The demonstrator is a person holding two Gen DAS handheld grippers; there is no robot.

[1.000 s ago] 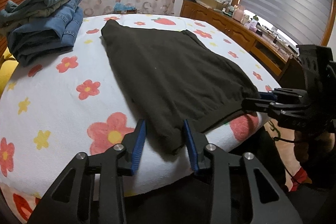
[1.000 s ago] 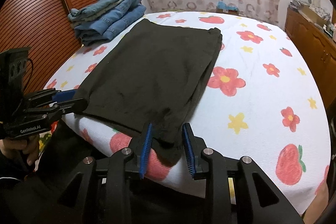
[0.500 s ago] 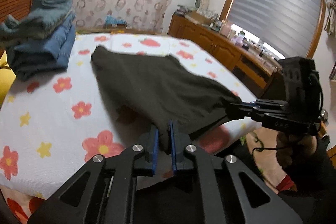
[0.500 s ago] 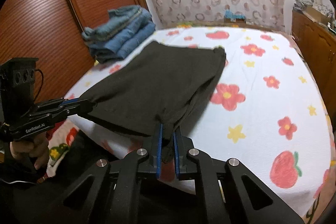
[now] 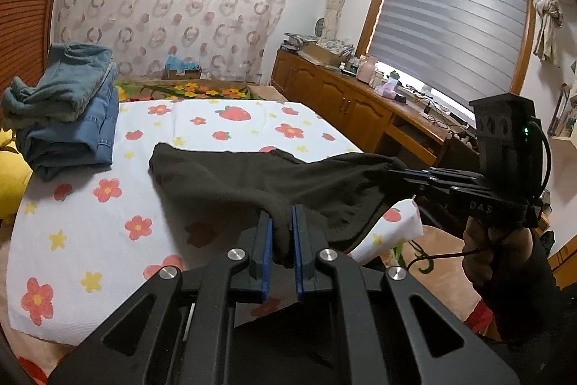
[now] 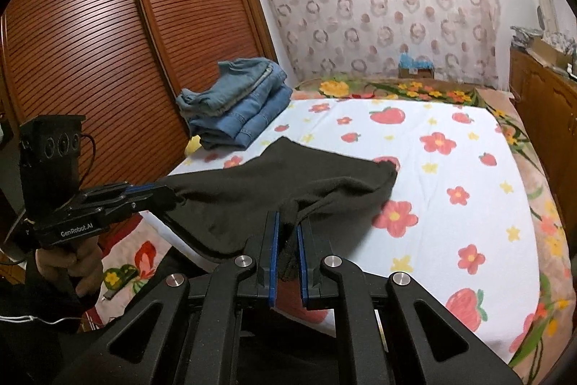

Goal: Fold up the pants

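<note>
The left gripper (image 5: 281, 222) and the right gripper (image 6: 287, 233) are each clamped tight on a near corner of the dark pants (image 5: 252, 175), holding that edge above the flowered bedsheet (image 5: 108, 222) while the far end rests on it. This looks like the lift that starts a fold (the near half hangs slack between the two holds). Next, I judge, both hands should carry the edge level toward the far end, short of the stacked jeans (image 5: 68, 118).

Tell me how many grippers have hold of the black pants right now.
2. The left gripper pinches one near corner of the black pants; the right gripper pinches the other near corner. Far edge rests on the bed.
</note>
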